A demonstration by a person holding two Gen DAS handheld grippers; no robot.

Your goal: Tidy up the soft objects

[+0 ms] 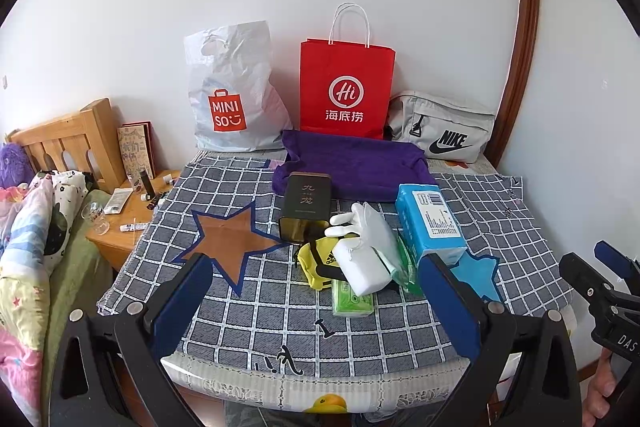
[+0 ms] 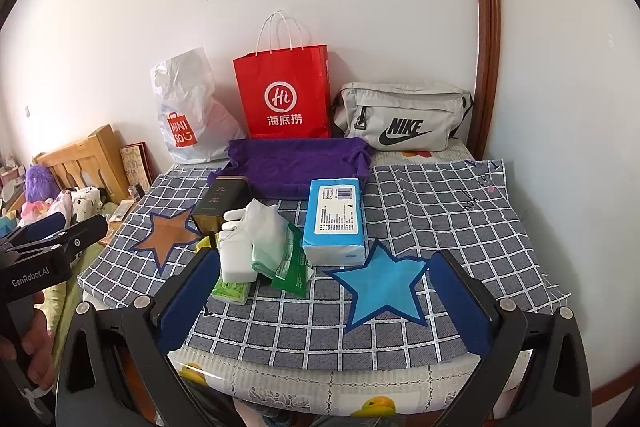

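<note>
On the checked cloth (image 1: 500,211) lies a pile: a blue tissue pack (image 1: 432,219) (image 2: 335,221), a white glove (image 1: 360,223) (image 2: 256,217) on a white pack (image 1: 366,267) (image 2: 236,261), a green tissue pack (image 1: 352,301) (image 2: 230,291), a green wrapper (image 2: 294,267), a yellow adidas pouch (image 1: 318,263) and a dark tin (image 1: 306,205) (image 2: 222,203). A purple towel (image 1: 356,165) (image 2: 298,165) lies behind. My left gripper (image 1: 320,311) is open and empty in front of the pile. My right gripper (image 2: 324,307) is open and empty over the blue star (image 2: 380,287).
A Miniso bag (image 1: 232,95) (image 2: 188,115), a red paper bag (image 1: 346,87) (image 2: 286,95) and a grey Nike bag (image 1: 444,127) (image 2: 404,115) stand along the wall. A brown star (image 1: 228,239) marks the cloth at left. A bedside table (image 1: 128,223) and bed are further left.
</note>
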